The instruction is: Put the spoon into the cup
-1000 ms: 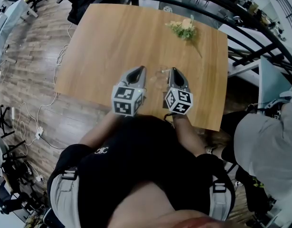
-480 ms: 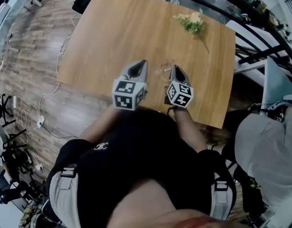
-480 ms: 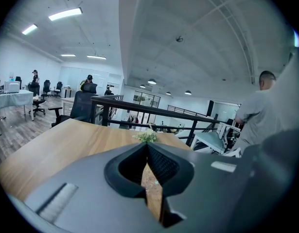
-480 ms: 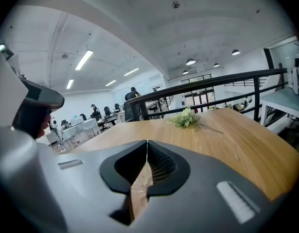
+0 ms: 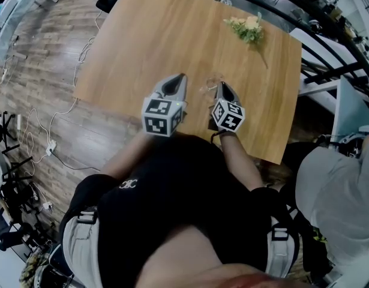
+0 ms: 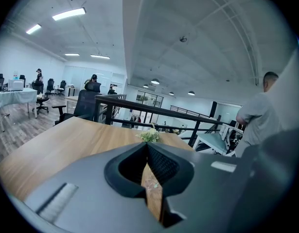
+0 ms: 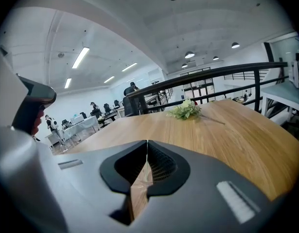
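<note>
Over the counter's (image 5: 142,47) near edge, in the head view, the left hand-held gripper (image 5: 180,77) and the right hand-held gripper (image 5: 221,86) are held side by side. A faint clear cup (image 5: 211,83) is seen between their tips, nearer the right one; the spoon cannot be made out. Flowers (image 5: 247,27) lie well ahead of the right hand-held gripper.

In the left gripper view, the jaws are seen pressed together, nothing between them, with the flowers (image 6: 150,136) straight ahead.

In the right gripper view, the jaws are likewise closed tip to tip and empty, with the flowers (image 7: 185,110) ahead and slightly right.
</note>
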The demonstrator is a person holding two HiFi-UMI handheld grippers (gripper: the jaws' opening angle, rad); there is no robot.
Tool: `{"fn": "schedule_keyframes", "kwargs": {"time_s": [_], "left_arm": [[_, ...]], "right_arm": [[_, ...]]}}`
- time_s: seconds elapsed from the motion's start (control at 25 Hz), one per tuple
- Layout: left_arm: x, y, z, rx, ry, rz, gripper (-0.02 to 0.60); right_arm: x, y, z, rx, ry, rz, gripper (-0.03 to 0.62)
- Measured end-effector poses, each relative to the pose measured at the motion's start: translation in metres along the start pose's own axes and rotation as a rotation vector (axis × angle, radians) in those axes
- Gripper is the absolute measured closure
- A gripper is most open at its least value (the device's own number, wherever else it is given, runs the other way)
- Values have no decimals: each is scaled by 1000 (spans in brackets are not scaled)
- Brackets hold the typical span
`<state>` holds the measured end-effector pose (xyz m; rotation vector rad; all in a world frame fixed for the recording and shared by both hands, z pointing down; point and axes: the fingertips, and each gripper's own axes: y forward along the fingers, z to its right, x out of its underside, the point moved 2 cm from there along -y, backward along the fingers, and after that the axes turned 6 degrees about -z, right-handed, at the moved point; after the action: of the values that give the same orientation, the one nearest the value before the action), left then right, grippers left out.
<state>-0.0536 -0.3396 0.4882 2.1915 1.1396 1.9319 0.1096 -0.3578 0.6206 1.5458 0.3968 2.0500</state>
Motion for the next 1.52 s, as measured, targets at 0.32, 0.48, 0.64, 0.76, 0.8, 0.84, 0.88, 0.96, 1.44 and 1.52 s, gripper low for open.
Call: {"fn": "schedule_keyframes", "kwargs": {"time_s": [0.32,0.48,0.64,0.76,0.8,0.84,0.88,0.96,1.44,1.52], "left_arm": [[2,2,1,1,-8,-14,571],[3,2,-4,-4,-18,-18,571],[3,4,-4,4,-22,-24,571],[3,5,-2,12,-18,-27,570],[4,5,-2,15,-18,-28,571],[4,5,-1,18,-18,-30,571],[4,5,0,22,-18,-31,571],[4,5,2,28,-18,-32,571],[5,10,8,46,-16,-37,570],[5,10,7,48,-17,-37,571]], "right_arm": [[11,7,11,-5,114,-48,583],[16,11,13,-4,132,-67,583],[20,12,11,-5,130,-84,583],[24,12,7,-10,130,-97,583],[25,12,5,-12,127,-102,583],[27,12,5,-11,123,-107,583],[28,11,4,-9,120,-112,583],[30,10,6,1,118,-124,582],[38,9,17,25,132,-143,577],[40,11,15,5,153,-148,569]]}}
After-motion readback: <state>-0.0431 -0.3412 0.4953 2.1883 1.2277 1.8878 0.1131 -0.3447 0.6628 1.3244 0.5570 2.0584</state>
